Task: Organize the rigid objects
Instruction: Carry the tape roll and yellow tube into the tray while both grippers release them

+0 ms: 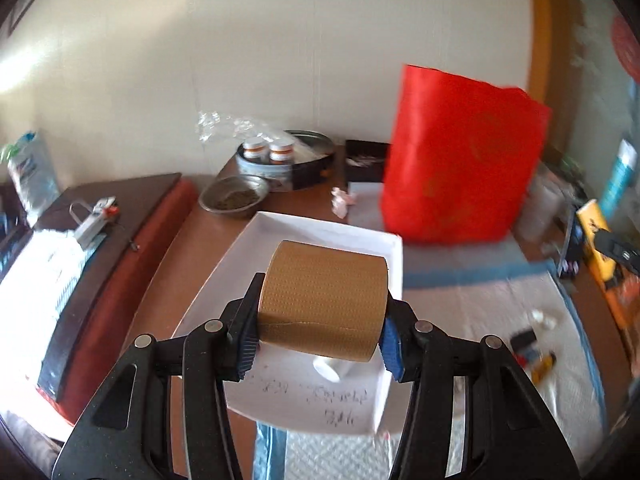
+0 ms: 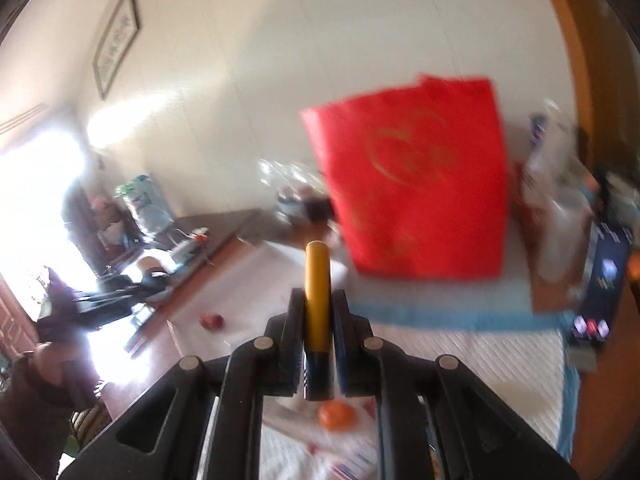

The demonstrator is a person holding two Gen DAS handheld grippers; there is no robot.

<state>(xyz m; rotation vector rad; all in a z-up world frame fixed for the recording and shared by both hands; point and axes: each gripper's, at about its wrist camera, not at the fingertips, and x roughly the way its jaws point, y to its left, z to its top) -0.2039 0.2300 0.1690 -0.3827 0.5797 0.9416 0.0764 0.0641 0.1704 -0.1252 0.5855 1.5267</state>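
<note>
Table (image 1: 168, 264) by cream wall (image 1: 280, 60), left jaws pinching tape roll (image 1: 324, 300), right jaws pinching yellow tube (image 2: 317, 292)

A matt tan tape roll (image 1: 324, 300) with a dimpled, perforated surface sits above a smooth white paper tray (image 1: 394, 248), beside a dull metal dish (image 1: 234, 196), a glossy wooden table (image 1: 176, 256) and a quilted cloth mat (image 1: 500, 300)

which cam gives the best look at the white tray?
Left wrist. The white tray sits sharp just beyond the left gripper, rim and handwriting visible, though the tape roll held in the jaws covers its middle. In the right wrist view it is only a motion-blurred white patch.
</note>
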